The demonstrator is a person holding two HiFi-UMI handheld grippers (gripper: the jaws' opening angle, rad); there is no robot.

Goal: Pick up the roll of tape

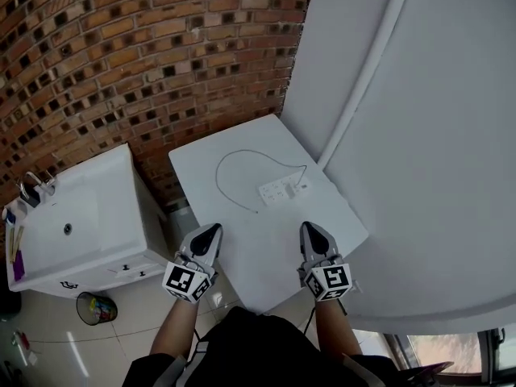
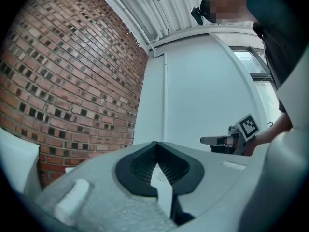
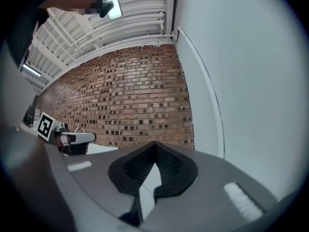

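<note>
Since no roll of tape is seen in any view, its side cannot be told. The left hand-held gripper (image 1: 212, 232) and the right hand-held gripper (image 1: 311, 229) are shut and empty, by the near edge of the white tabletop (image 1: 242, 135). Only a power strip (image 1: 282, 189) and its thin cable (image 1: 217, 177) are laid there.

The person is holding the left gripper (image 1: 211, 234) and the right gripper (image 1: 310, 230) out ahead, side by side and well apart, both pointing forward and roughly level. Each gripper's jaws are pressing together at the tips, with nothing between them. The left forearm (image 1: 172, 333) and right forearm (image 1: 332, 329) are stretching back behind the jaws.
</note>
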